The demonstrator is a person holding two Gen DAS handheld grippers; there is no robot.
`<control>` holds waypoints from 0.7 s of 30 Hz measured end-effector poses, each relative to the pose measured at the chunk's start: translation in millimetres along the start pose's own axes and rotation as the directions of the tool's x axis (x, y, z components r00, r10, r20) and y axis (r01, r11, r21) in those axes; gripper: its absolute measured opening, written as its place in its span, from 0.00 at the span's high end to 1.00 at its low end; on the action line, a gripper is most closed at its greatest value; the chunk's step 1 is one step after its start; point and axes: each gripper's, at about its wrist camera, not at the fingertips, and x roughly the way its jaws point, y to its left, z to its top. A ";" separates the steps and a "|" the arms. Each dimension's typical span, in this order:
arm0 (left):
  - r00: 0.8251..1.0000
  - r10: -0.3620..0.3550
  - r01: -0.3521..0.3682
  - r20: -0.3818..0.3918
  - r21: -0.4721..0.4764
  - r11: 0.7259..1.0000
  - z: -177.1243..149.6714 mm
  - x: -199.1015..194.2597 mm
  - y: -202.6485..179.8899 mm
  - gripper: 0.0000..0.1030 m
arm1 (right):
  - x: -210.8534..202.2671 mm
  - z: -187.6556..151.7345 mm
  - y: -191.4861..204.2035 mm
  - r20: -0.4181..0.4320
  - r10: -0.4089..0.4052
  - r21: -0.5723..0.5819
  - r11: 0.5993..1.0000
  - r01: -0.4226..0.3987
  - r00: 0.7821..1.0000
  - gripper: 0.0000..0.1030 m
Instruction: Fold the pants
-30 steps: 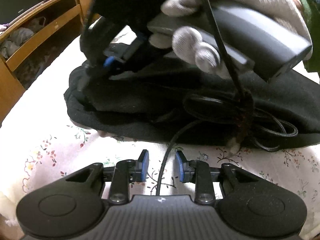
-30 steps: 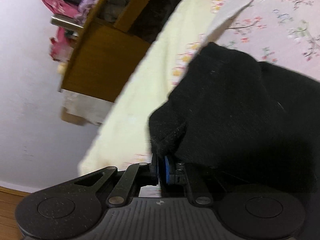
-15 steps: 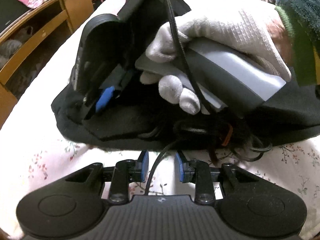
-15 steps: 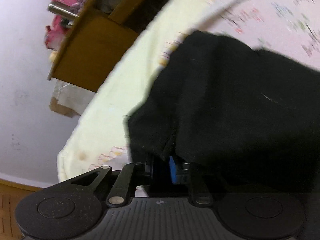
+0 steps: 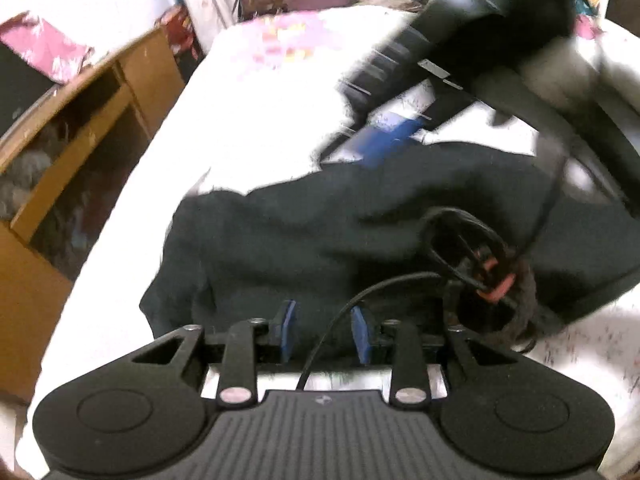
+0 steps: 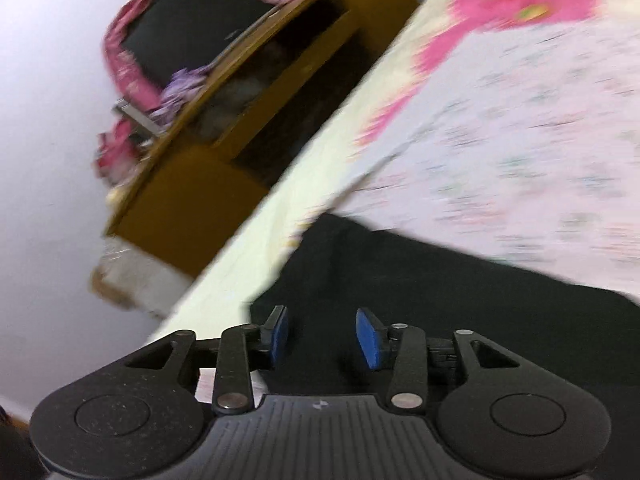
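- The black pants [image 5: 312, 236] lie folded on the bed [image 5: 248, 120], a wide low bundle whose long axis runs left to right across the left wrist view; its rounded end points toward the wooden shelf unit [image 5: 72, 148] at the left.
- In the right wrist view the pants [image 6: 460, 300] fill the lower right, with one corner reaching toward the pale edge of the bed [image 6: 260, 240].
- The left gripper [image 5: 323, 334] is released, blue pads apart, hovering at the near edge of the pants with nothing between them.
- The right gripper [image 6: 322, 338] is likewise spread wide over the black cloth, grasping nothing; in the left wrist view it [image 5: 384, 142] shows as a blurred dark shape above the pants.
- A coiled black cable [image 5: 476, 264] with a red tie rests on the pants.
- The right end of the pants is cut off by the frame, and motion blur smears the flowered sheet.
- The shelf unit's compartments hold dim bundles, too dark to identify.
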 end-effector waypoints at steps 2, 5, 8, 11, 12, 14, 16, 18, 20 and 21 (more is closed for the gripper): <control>1.000 -0.018 0.018 0.005 0.017 1.000 5.5 14.3 0.4 0.48 | -18.3 -10.0 -16.5 0.000 -0.078 0.009 0.997 0.078 0.997 0.68; 1.000 0.007 -0.007 0.002 0.072 0.997 7.9 50.1 1.4 0.46 | -39.3 -34.5 -45.8 -0.038 -0.169 0.060 0.984 0.171 0.985 0.68; 0.994 0.053 -0.052 -0.094 0.016 0.999 -10.6 84.9 22.1 0.45 | -56.0 -61.1 -68.6 -0.048 -0.258 0.079 0.962 0.261 0.965 0.68; 0.992 0.029 -0.038 -0.126 -0.069 0.997 -27.6 86.8 44.0 0.40 | -70.4 -90.0 -106.6 -0.091 -0.373 0.163 0.909 0.384 0.923 0.72; 0.990 0.045 -0.052 -0.132 -0.050 0.997 -23.5 82.9 41.8 0.40 | -78.2 -98.6 -122.2 -0.105 -0.367 0.243 0.892 0.381 0.924 0.78; 0.990 0.083 -0.078 -0.112 0.040 0.996 -11.5 68.4 28.7 0.41 | -96.1 -107.7 -134.8 -0.085 -0.359 0.324 0.872 0.366 0.930 0.82; 0.996 0.061 -0.057 -0.059 0.081 0.995 8.8 54.1 12.8 0.41 | -111.1 -107.8 -129.5 -0.048 -0.360 0.307 0.883 0.357 0.932 0.72; 1.000 0.029 -0.030 0.010 0.113 0.993 29.0 46.0 -7.7 0.41 | -121.3 -101.3 -125.5 0.010 -0.319 0.324 0.898 0.299 0.948 0.71; 0.998 -0.006 -0.005 0.067 0.160 0.987 50.3 50.4 -32.7 0.41 | -122.3 -89.9 -123.4 0.059 -0.305 0.296 0.915 0.275 0.951 0.70; 0.996 -0.032 0.018 0.078 0.177 0.984 58.4 56.6 -43.3 0.41 | -117.8 -79.8 -121.3 0.080 -0.305 0.269 0.923 0.274 0.949 0.70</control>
